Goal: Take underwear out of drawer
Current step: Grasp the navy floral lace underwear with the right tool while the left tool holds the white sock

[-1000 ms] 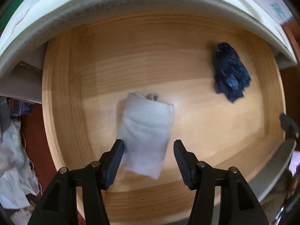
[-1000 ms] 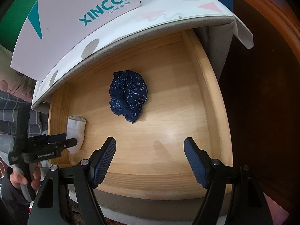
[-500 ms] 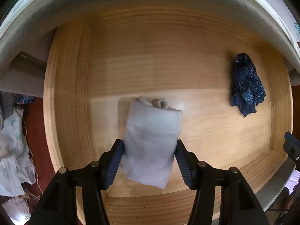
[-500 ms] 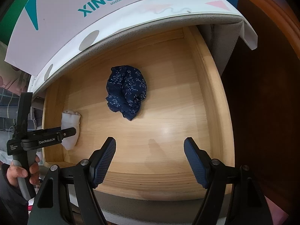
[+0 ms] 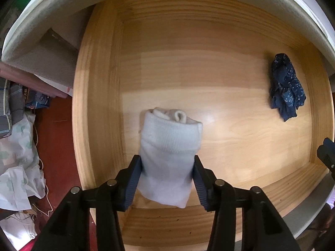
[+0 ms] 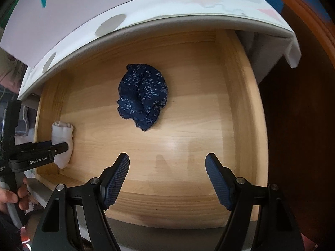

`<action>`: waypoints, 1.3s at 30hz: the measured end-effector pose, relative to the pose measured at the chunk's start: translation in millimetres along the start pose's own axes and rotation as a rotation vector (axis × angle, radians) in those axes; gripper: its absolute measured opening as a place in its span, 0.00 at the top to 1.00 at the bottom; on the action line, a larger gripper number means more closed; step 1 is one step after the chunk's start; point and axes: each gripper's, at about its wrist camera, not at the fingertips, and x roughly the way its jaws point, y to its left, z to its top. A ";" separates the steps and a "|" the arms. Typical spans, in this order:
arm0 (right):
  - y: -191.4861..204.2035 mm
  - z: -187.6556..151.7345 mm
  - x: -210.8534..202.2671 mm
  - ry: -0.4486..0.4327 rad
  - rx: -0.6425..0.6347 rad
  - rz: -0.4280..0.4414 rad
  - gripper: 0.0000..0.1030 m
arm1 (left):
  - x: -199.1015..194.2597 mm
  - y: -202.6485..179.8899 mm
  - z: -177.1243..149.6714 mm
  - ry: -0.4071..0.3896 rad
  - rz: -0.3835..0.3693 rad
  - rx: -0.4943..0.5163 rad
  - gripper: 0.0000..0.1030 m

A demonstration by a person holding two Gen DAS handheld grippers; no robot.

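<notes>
In an open wooden drawer lie two pieces. A white rolled garment sits near the front left, and my left gripper points down over it. Its jaws are closing, with both pads against the cloth's sides. A crumpled dark blue speckled underwear lies at the right. In the right wrist view that blue underwear is in the middle of the drawer. My right gripper hangs open above bare wood in front of it, holding nothing. The left gripper on the white garment shows at the left.
A cloth-covered top overhangs the drawer's back, with a shoe box on it. Crumpled paper and clutter lie on the red floor at the left. Dark wood stands right of the drawer. A hand holds the left gripper's handle.
The left gripper came down around the white garment and its jaws narrowed until the pads met the cloth. The right gripper drew a little closer to the blue underwear, still open.
</notes>
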 end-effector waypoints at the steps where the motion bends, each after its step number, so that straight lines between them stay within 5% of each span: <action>1: 2.3 1.1 1.3 0.003 -0.011 -0.005 0.29 | 2.0 -2.8 -0.9 -0.001 0.012 0.000 0.53; 12: 40.0 30.7 21.2 0.023 -0.231 -0.091 0.30 | -18.8 -5.6 -20.2 -0.044 0.076 -0.025 0.55; 23: 75.5 61.0 53.3 0.028 -0.417 -0.158 0.28 | -24.2 -8.1 -27.5 -0.062 0.080 -0.050 0.55; 26: 81.8 66.6 59.9 0.009 -0.459 -0.197 0.19 | -24.6 -8.3 -30.0 -0.063 0.077 -0.051 0.55; 34: 96.8 77.5 78.7 -0.010 -0.538 -0.271 0.15 | -22.4 -1.4 -37.5 -0.060 0.065 -0.060 0.55; 39: 102.5 79.8 86.1 -0.029 -0.570 -0.244 0.15 | -21.1 0.4 -40.9 -0.057 0.059 -0.065 0.55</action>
